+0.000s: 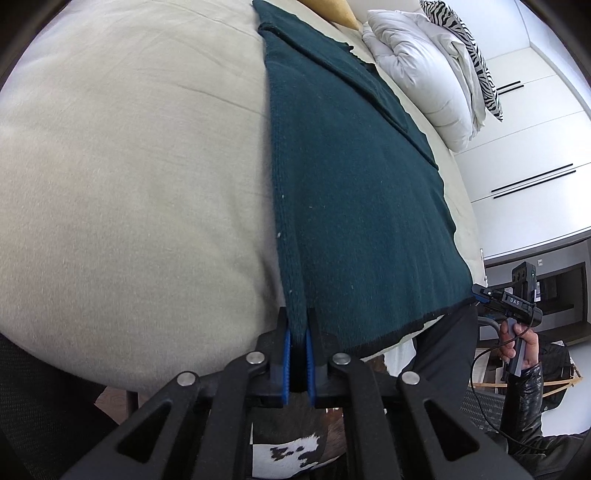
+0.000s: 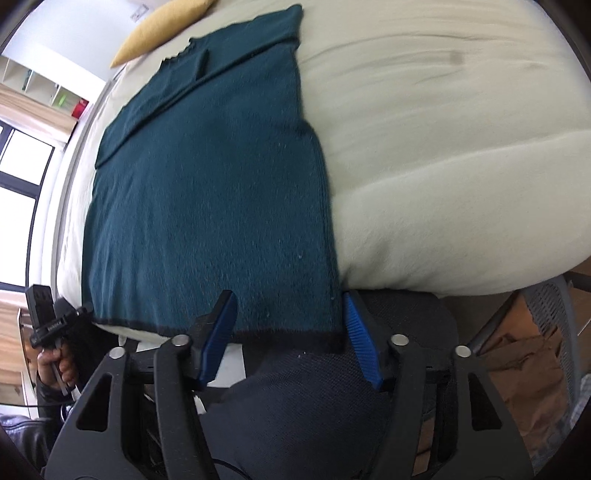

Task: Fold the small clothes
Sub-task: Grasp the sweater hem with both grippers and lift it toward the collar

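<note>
A dark green knitted sweater (image 1: 351, 184) (image 2: 207, 184) lies flat on a cream bed cover (image 1: 129, 166) (image 2: 443, 147), sleeves folded across its far end and its black-edged hem at the near edge of the bed. My left gripper (image 1: 299, 332) is shut on the hem's left corner, with the knit pinched between the blue pads; it also shows far left in the right wrist view (image 2: 74, 314). My right gripper (image 2: 289, 299) is open, its fingers standing either side of the hem's right corner and the pads apart from the cloth. Its tip (image 1: 484, 293) sits at that corner in the left wrist view.
A yellow cushion (image 2: 162, 29) lies beyond the sweater's collar. A white duvet (image 1: 413, 66) and a zebra pillow (image 1: 465, 44) are heaped at the bed's far right, by white wardrobe doors (image 1: 535, 147). A mesh chair (image 2: 546, 314) and brown paper bag (image 2: 524, 369) stand beside the bed.
</note>
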